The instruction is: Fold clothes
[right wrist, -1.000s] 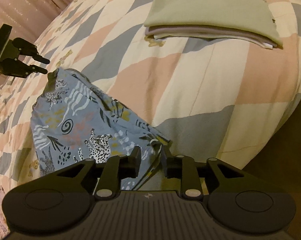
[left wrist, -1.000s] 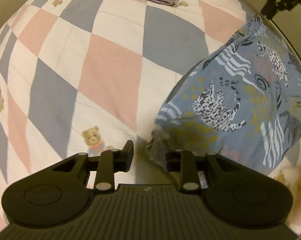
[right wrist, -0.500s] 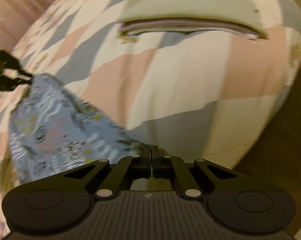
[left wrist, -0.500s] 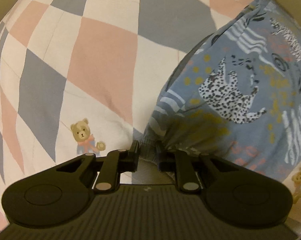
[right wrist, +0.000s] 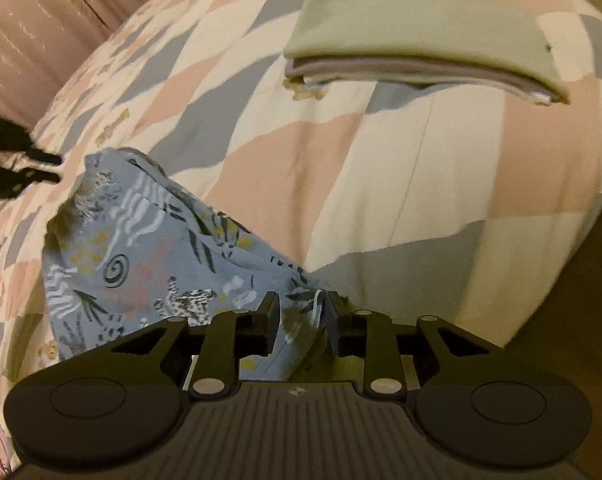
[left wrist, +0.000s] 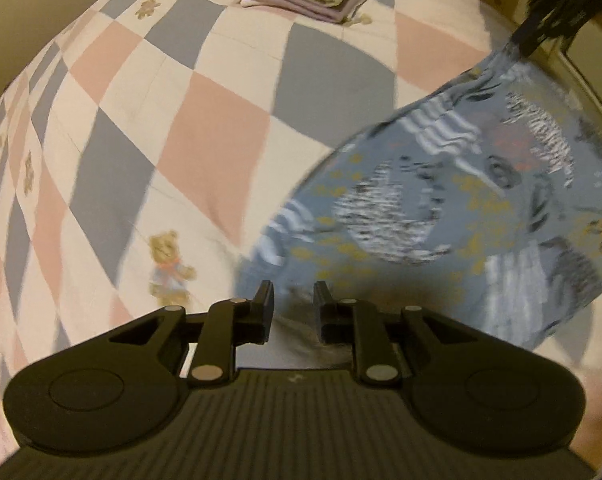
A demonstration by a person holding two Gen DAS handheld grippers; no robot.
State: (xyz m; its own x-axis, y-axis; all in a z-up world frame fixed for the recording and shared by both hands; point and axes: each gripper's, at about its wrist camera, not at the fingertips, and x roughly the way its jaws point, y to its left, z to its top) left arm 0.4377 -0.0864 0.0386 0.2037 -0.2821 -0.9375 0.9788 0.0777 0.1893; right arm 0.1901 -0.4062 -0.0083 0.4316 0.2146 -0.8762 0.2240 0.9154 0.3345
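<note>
**Across the Quilt, a Printed Garment Between Two Grippers**

Across the bed stretched a checked quilt (left wrist: pixel 221 128) of pink, grey and cream patches, the largest thing in both views. On it lay the blue animal-print garment (right wrist: pixel 141 256), spread between the two tools. At the quilt's far side sat a stack of folded clothes (right wrist: pixel 417 28), a sage-green piece on top and lilac layers under it.

Only the left wrist view showed the teddy bear print (left wrist: pixel 167 268) on the quilt, and the garment's far corner rising to the right gripper (left wrist: pixel 557 20) at the upper right. Only the right wrist view showed the pink curtain (right wrist: pixel 41 32) behind the bed and the left gripper (right wrist: pixel 21 160) as a dark blur by the garment's far edge.

The left gripper (left wrist: pixel 293 308) had its jaws parted, cloth lying in the gap with daylight on either side. The right gripper (right wrist: pixel 303 312) likewise stood parted, a fold of the garment between its fingers; whether they pressed it could not be told.
</note>
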